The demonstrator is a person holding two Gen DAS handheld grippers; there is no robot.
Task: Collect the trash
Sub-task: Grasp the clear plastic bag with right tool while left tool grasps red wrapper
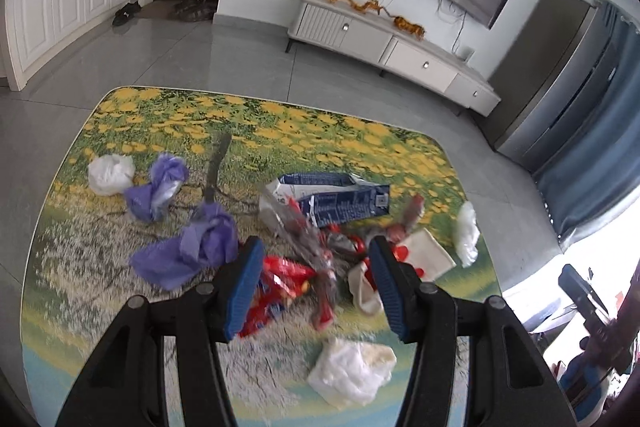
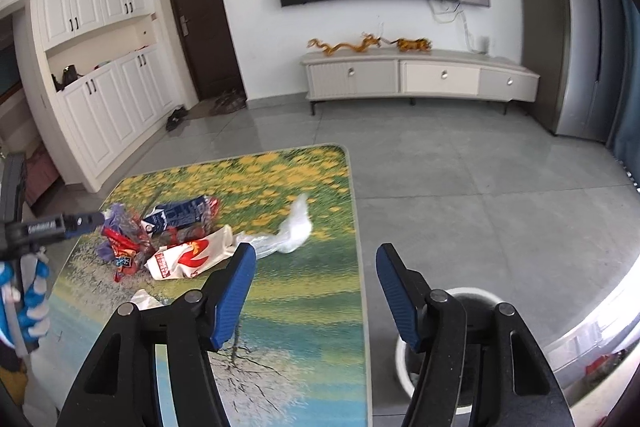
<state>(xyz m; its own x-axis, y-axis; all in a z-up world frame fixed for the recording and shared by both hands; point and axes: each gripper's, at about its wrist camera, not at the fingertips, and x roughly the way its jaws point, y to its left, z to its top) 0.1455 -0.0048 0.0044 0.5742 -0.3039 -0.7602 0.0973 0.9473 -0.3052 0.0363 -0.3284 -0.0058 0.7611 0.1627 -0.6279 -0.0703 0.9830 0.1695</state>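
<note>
Left wrist: left gripper spread wide, empty, over the trash pile mid-desk. Right gripper equally spread, empty, straddling the desk's right edge above a white bin on bare floor.

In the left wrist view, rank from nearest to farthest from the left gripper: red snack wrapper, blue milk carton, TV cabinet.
From the left gripper:
1. Red snack wrapper, between the fingers.
2. Blue milk carton, mid-table, just beyond.
3. TV cabinet, against the far wall.

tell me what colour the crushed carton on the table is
Dark blue and white carton; left wrist view shows it best.
</note>
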